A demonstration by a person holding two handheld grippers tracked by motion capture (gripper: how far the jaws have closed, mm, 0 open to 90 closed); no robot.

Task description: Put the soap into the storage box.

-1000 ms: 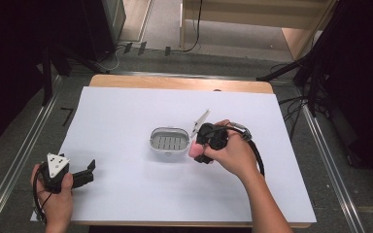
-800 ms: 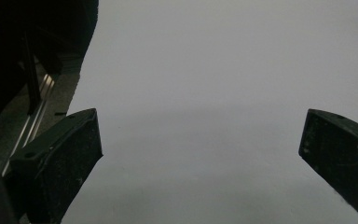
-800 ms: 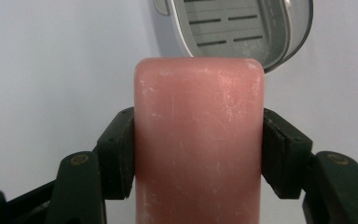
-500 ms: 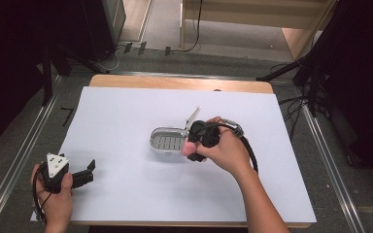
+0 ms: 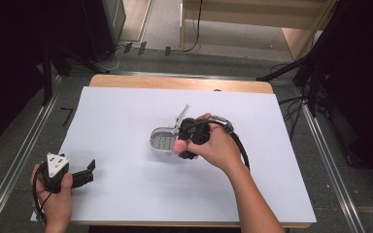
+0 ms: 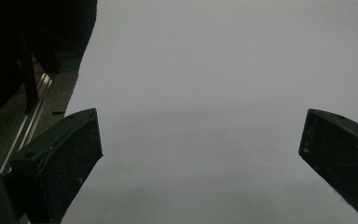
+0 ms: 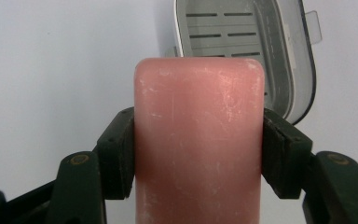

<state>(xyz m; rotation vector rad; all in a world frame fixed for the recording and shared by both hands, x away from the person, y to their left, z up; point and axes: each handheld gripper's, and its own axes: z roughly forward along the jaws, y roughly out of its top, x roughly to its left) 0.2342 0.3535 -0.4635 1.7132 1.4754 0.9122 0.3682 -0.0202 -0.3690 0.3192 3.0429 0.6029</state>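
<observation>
A pink bar of soap (image 7: 199,140) is clamped between the two black jaws of my right gripper (image 7: 198,154), pressed on both sides. Just beyond it lies a grey soap box (image 7: 249,42) with a slotted insert and its clear lid hinged open. From above, the right gripper (image 5: 182,145) hangs over the right end of the soap box (image 5: 162,141), the pink soap (image 5: 179,145) showing at its tip and the lid (image 5: 180,118) standing up behind. My left gripper (image 5: 88,171) rests near the table's front left, jaws wide apart, with nothing between them (image 6: 200,154).
A white sheet (image 5: 126,194) covers the wooden table (image 5: 175,82). Metal rails (image 5: 19,160) run along both sides, with dark stands and cables beyond. The left gripper sits close to the sheet's left edge (image 6: 81,70).
My right gripper has carried the pink soap leftward, from beside the box's right end to over it. The left hand stayed where it was.
</observation>
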